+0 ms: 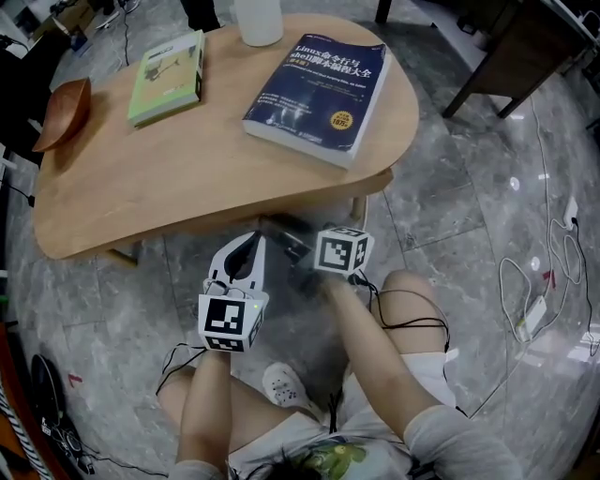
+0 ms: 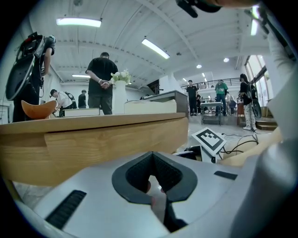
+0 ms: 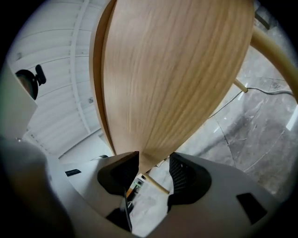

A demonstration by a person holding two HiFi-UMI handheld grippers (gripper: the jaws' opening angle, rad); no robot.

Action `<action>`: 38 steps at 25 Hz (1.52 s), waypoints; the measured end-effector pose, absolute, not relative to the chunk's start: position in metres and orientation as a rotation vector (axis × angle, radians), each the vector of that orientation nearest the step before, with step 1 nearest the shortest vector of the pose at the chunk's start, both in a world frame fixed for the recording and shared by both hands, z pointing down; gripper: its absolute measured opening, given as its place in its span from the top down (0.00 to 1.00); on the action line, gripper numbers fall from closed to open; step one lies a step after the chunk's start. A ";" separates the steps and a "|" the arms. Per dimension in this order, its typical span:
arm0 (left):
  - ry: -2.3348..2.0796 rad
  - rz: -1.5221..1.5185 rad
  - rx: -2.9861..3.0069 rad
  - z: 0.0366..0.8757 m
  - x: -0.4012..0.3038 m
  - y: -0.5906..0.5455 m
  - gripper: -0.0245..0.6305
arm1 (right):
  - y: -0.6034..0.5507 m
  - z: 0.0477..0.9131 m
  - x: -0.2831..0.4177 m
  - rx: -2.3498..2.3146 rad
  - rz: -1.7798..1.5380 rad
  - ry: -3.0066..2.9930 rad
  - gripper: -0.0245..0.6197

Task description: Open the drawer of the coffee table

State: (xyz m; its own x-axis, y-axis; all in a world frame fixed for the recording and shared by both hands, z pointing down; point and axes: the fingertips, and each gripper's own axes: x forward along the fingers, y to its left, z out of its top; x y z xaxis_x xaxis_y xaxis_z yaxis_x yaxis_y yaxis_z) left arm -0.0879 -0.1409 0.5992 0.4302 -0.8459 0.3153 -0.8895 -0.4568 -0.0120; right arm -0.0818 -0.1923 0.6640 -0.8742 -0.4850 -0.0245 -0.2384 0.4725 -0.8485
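The oval wooden coffee table stands in front of me. Its front rim with the drawer front fills the left gripper view. My left gripper points at that rim from just below and is shut with nothing in it. My right gripper is rolled on its side and reaches under the rim to the right of the left one; only its marker cube shows clearly in the head view. Its jaws stand open, with the lower edge of a wooden panel between the pads.
On the tabletop lie a blue book, a green book, a wooden bowl and a white vase. Cables and a power strip lie on the marble floor at right. My knees and a shoe are below. People stand beyond the table.
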 end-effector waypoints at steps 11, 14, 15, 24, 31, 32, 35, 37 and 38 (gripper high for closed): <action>-1.539 0.407 2.544 0.592 -0.088 -0.137 0.95 | -0.199 0.662 -0.082 -0.648 -1.250 2.464 0.68; -1.538 0.413 2.547 0.591 -0.087 -0.136 0.95 | -0.198 0.661 -0.083 -0.621 -1.289 2.425 0.68; -1.538 0.412 2.550 0.590 -0.086 -0.135 0.95 | -0.198 0.662 -0.082 -0.614 -1.306 2.409 0.68; -1.542 0.451 2.577 0.587 -0.082 -0.133 0.95 | -0.193 0.661 -0.081 -0.572 -1.336 2.389 0.68; -1.537 0.500 2.603 0.589 -0.080 -0.131 0.95 | -0.191 0.661 -0.081 -0.557 -1.342 2.395 0.68; -1.535 0.511 2.605 0.591 -0.080 -0.131 0.95 | -0.191 0.660 -0.081 -0.555 -1.342 2.394 0.68; -1.531 0.533 2.607 0.593 -0.080 -0.130 0.95 | -0.189 0.660 -0.081 -0.553 -1.343 2.403 0.68; -1.530 0.538 2.605 0.593 -0.082 -0.130 0.95 | -0.189 0.663 -0.080 -0.561 -1.345 2.412 0.68; -1.531 0.542 2.604 0.594 -0.083 -0.130 0.95 | -0.189 0.664 -0.079 -0.565 -1.344 2.416 0.68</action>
State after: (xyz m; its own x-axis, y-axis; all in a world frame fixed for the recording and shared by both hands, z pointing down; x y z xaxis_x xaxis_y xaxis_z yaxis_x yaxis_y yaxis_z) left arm -0.0826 -0.1298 0.5941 0.4409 -0.8325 0.3355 -0.8583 -0.5004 -0.1139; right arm -0.0789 -0.1885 0.6643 -0.8711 -0.4840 -0.0830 -0.1847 0.4795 -0.8579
